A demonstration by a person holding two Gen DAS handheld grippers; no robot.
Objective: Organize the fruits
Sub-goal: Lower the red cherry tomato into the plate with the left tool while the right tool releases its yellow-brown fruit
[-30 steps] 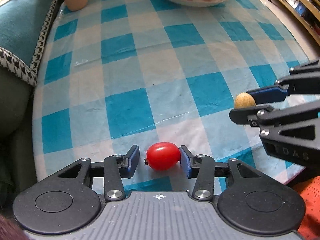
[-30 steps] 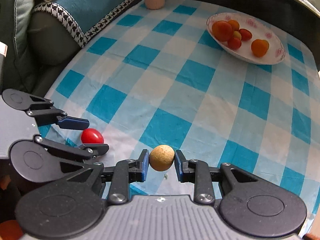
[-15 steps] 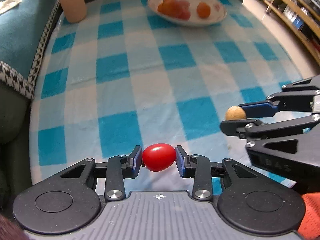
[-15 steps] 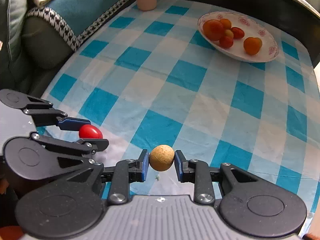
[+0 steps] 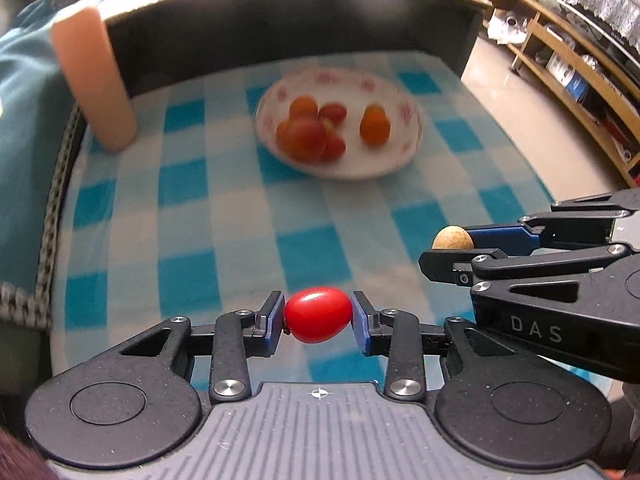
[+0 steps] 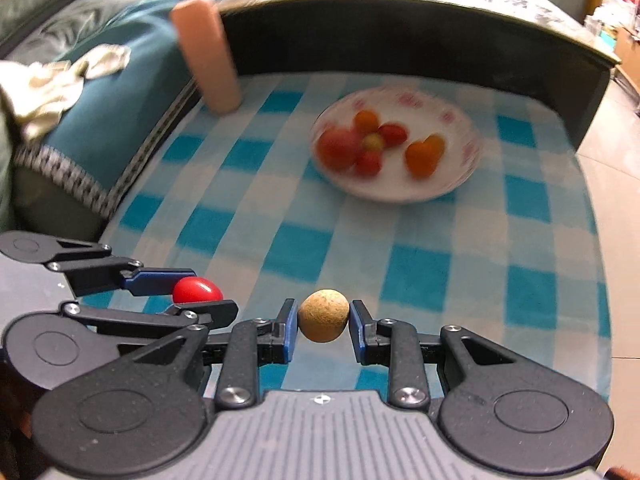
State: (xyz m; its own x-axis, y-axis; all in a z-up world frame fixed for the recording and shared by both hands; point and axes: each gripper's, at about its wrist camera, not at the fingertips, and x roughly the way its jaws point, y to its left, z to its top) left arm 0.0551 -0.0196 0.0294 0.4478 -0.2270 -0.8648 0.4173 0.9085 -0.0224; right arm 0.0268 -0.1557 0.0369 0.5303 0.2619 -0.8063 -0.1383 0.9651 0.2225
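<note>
My left gripper (image 5: 318, 316) is shut on a red cherry tomato (image 5: 318, 314) and holds it above the checked tablecloth; it also shows in the right wrist view (image 6: 196, 289). My right gripper (image 6: 323, 322) is shut on a small tan round fruit (image 6: 323, 315), also lifted, seen at the right of the left wrist view (image 5: 452, 238). A white bowl (image 5: 400, 160) with red and orange fruits stands at the far side of the table; it also shows in the right wrist view (image 6: 460, 182).
A tall peach-coloured cylinder (image 5: 94, 84) stands at the far left corner of the table. A teal sofa cover (image 6: 100, 120) lies along the left edge. A dark raised ledge (image 5: 280, 28) runs behind the table. Wooden shelving (image 5: 580, 52) lies to the right.
My left gripper closed on the tomato and lifted it. Both grippers have risen and tilted up, so the bowl now sits nearer the middle of both views.
</note>
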